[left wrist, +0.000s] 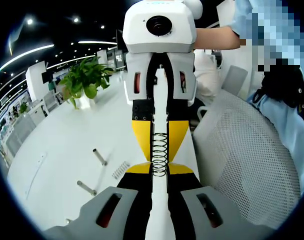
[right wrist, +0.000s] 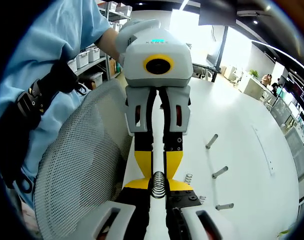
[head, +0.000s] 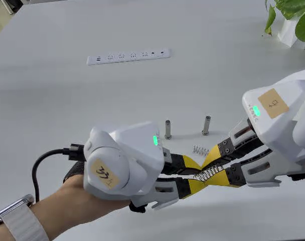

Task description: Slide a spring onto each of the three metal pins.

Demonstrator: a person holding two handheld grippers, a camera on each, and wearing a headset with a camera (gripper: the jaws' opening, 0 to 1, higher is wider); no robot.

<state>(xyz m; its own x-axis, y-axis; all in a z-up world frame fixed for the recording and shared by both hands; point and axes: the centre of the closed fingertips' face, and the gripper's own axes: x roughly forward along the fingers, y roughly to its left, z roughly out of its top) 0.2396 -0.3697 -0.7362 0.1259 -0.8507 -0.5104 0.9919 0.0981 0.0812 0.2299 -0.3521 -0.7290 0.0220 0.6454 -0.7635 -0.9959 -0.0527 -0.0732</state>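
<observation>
No legible text or labels.

I read the spring as bare bright metal wire and the pins as polished metal. The left gripper and right gripper carry smooth, glossy white plastic shells. The table is matt and smooth; the chair back is woven mesh.

White left gripper and right gripper have yellow-tipped black fingers, green lights, tan stickers; black cable, white wristband.

An open-plan office: long white tables, a mesh chair, a potted plant, ceiling strip lights.
</observation>
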